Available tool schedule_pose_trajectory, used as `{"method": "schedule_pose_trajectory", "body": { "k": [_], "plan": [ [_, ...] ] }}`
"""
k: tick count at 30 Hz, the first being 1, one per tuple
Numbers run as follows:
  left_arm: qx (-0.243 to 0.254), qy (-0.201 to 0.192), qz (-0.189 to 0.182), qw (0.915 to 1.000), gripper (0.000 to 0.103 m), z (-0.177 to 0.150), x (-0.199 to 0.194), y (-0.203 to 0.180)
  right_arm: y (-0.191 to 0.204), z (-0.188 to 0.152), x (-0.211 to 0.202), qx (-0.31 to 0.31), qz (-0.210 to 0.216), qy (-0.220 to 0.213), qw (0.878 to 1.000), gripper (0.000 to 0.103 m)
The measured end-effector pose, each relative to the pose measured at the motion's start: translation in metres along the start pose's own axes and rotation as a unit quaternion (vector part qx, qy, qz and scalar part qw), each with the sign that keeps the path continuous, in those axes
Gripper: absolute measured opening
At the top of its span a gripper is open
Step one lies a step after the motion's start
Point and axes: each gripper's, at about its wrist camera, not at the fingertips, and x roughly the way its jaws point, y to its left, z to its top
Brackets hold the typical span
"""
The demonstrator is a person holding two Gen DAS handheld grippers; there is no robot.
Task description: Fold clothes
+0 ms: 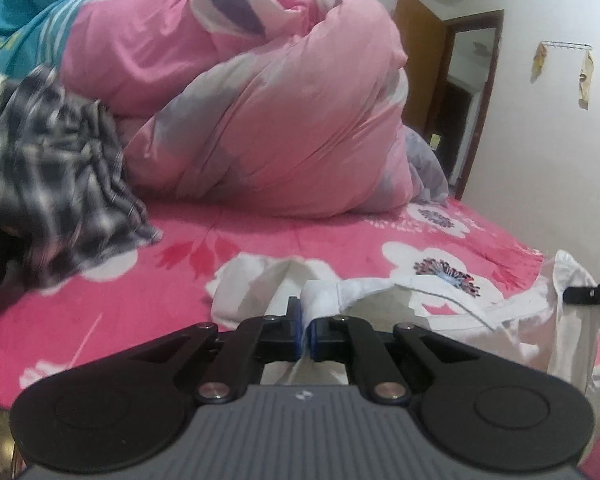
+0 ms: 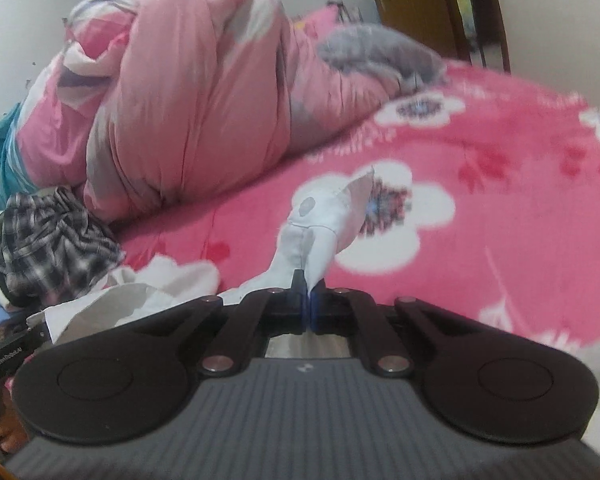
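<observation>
With both tools clamped, I have the white garment gripped at two points. My left gripper has its blue pads closed on a bunched fold of the cloth; the rest of the fabric trails away to the right of that tool, low over the pink floral bedsheet. My right gripper has its pads pressed together on a narrow end of the same garment, which stands up ahead of the jaws; I judge it to be a cuff or sleeve end, since a round button-like patch shows on it.

The long axis of the garment runs side to side between my two tools, with slack in the span. In my judgement the coming move depends on that axis: drawing the tools apart along it would tension the cloth before it is laid flat.

A checked garment and a rolled pink duvet lie beyond, apart from the work.

Faint lettering on a dark object at the left edge of the right wrist view is too blurred to read. No other writing is legible.
</observation>
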Motion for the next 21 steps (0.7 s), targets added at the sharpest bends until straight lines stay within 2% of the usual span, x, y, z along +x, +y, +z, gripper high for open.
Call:
{"method": "schedule_pose_trajectory", "body": {
  "k": [5, 9, 17, 21],
  "plan": [
    [0.023, -0.003, -0.005, 0.9997, 0.005, 0.032, 0.028, -0.018, -0.009, 0.03, 0.015, -0.026, -0.01, -0.029, 0.999, 0.0],
    [0.044, 0.009, -0.002, 0.999, 0.004, 0.062, 0.071, -0.035, -0.022, 0.059, 0.043, -0.034, -0.02, -0.04, 0.998, 0.0],
    [0.072, 0.035, 0.025, 0.9965, 0.004, 0.109, 0.186, -0.059, -0.041, 0.12, 0.133, -0.066, -0.053, -0.05, 0.995, 0.0],
    [0.072, 0.048, 0.045, 0.9952, 0.004, 0.117, 0.24, -0.064, -0.049, 0.139, 0.185, -0.077, -0.072, -0.052, 0.993, 0.0]
  ]
}}
